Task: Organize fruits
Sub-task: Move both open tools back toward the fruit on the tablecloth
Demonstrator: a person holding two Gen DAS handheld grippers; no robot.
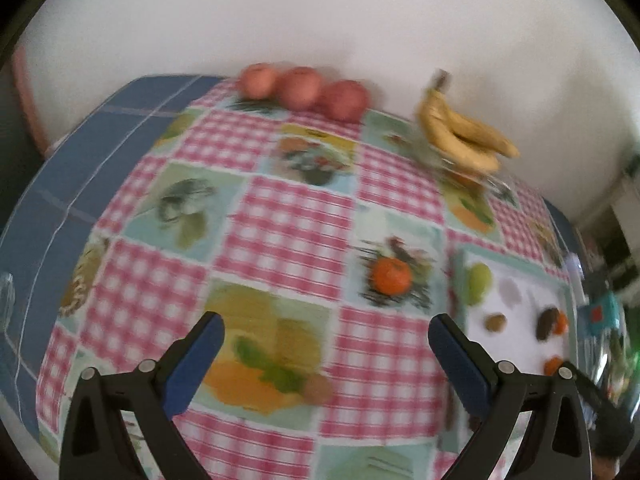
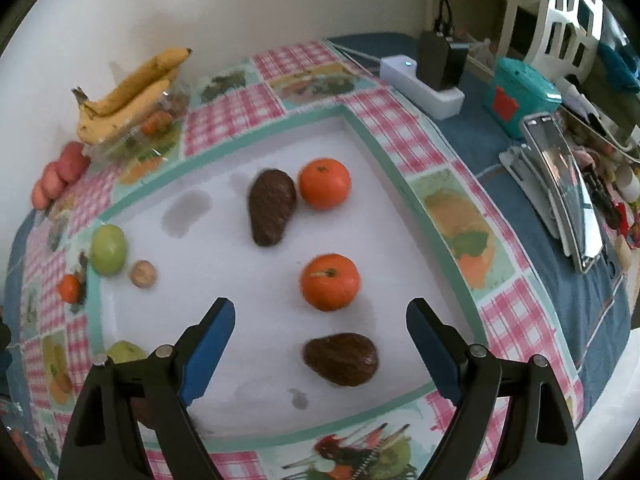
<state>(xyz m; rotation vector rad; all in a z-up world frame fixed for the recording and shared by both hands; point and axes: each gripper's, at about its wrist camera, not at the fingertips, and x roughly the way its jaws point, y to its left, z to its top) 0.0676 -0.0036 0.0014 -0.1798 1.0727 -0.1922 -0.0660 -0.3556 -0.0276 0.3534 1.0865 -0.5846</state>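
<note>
Left gripper (image 1: pixel 326 354): jaws spread wide, nothing between them, over the patterned tablecloth (image 1: pixel 280 216).
Right gripper (image 2: pixel 320 334): jaws apart, empty, above the white tray (image 2: pixel 240 300).
Tray contents: two tangerines (image 2: pixel 330 282), two dark avocados (image 2: pixel 341 359), a green apple (image 2: pixel 108 250) at the left edge, a walnut (image 2: pixel 143 274) just beside it.
Loose tangerine (image 1: pixel 391 276): on the cloth, left of the tray.
Bananas (image 1: pixel 460 132): on a clear container by the wall.
Red apples (image 1: pixel 302 88): three in a row against the wall.
</note>
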